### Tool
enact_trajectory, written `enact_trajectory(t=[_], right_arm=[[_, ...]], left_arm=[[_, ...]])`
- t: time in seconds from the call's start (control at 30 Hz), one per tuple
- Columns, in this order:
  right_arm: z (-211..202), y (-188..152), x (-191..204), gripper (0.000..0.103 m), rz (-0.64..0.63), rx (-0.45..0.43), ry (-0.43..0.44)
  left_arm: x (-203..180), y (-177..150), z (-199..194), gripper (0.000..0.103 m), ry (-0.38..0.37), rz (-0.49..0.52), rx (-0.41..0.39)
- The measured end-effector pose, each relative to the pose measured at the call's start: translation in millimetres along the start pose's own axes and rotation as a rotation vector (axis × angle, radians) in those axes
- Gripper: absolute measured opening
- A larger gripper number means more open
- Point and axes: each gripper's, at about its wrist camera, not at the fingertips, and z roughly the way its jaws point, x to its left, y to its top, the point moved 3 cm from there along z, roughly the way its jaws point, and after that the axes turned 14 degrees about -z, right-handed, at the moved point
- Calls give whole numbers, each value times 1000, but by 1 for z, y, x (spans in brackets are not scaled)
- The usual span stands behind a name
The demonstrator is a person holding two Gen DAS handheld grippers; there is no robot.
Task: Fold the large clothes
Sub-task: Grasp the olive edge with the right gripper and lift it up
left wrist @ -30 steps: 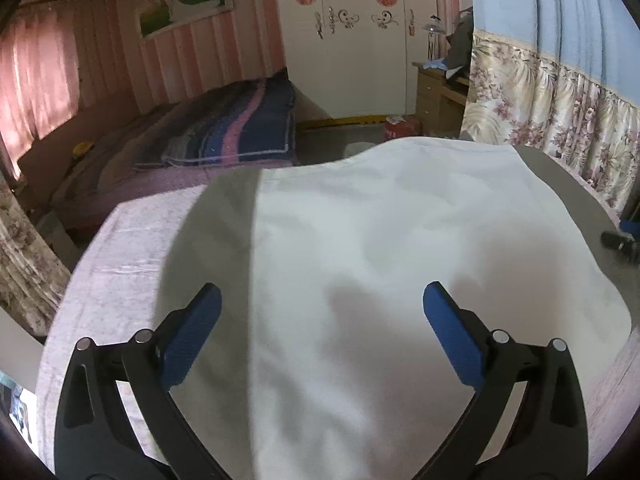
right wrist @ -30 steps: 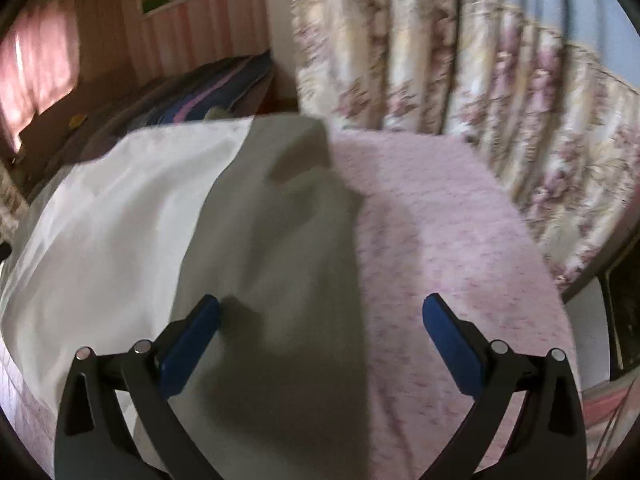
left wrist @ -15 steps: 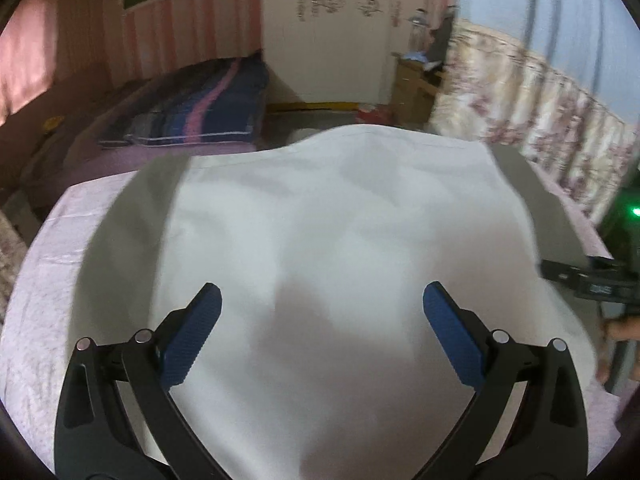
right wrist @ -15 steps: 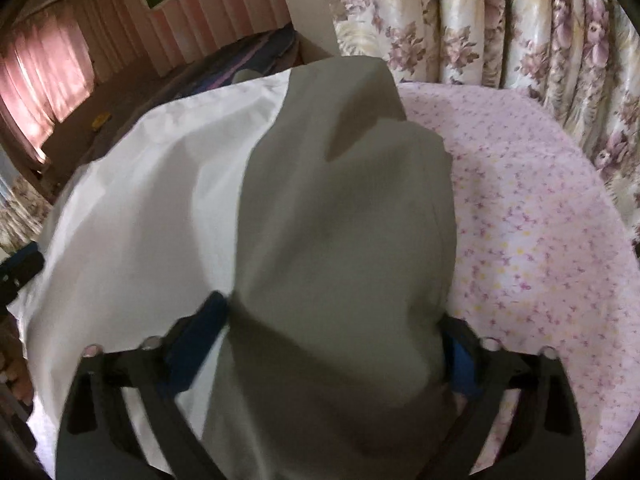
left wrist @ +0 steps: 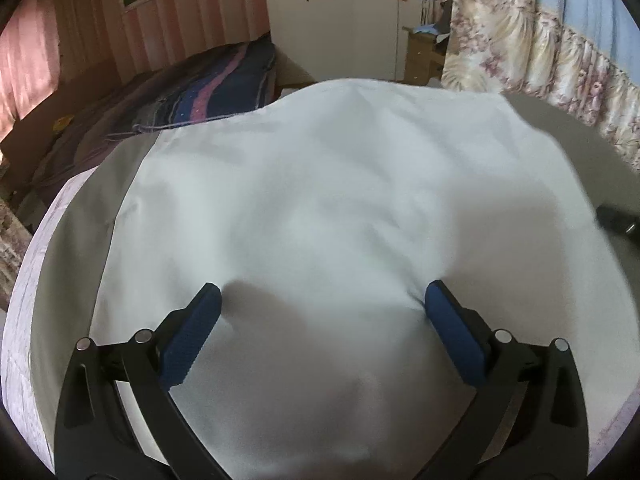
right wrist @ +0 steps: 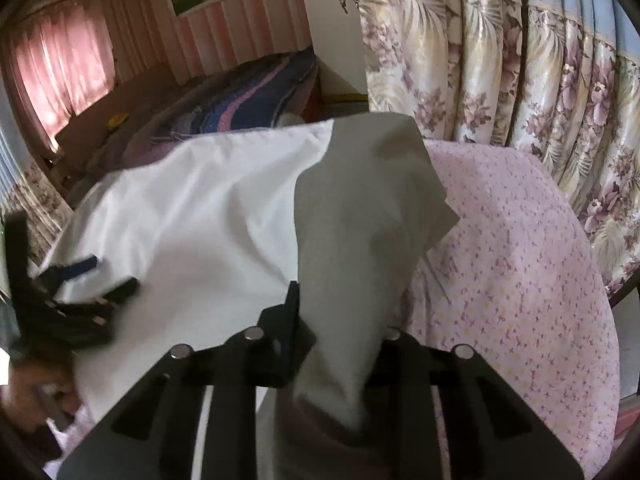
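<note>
A large white garment with grey side panels (left wrist: 320,200) lies spread on a table with a pink floral cloth (right wrist: 520,280). My left gripper (left wrist: 320,320) is open, its blue pads (left wrist: 192,336) pressed down on the white cloth near its near edge. My right gripper (right wrist: 340,340) is shut on the garment's grey panel (right wrist: 360,200) and lifts it, so the cloth rises in a bunched peak. The left gripper also shows, blurred, at the left of the right wrist view (right wrist: 76,292).
Floral curtains (right wrist: 520,80) hang close behind the table on the right. A bed with a striped blanket (left wrist: 180,100) stands beyond the table, a white wardrobe (left wrist: 340,12) at the back. A person's hand (right wrist: 36,380) shows at the lower left.
My right gripper has closed on the grey panel and raised it. My left gripper has come down onto the white cloth, still open.
</note>
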Motion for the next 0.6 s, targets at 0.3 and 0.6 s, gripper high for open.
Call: enact_trajectory(t=[0.3, 0.6], right_arm=[[-37, 47, 29, 16, 22, -102, 128], [-55, 76, 83, 15, 18, -147, 223]], left_arm=[[5, 0, 11, 100, 2, -22, 15], [21, 6, -3, 100, -80, -79, 58]])
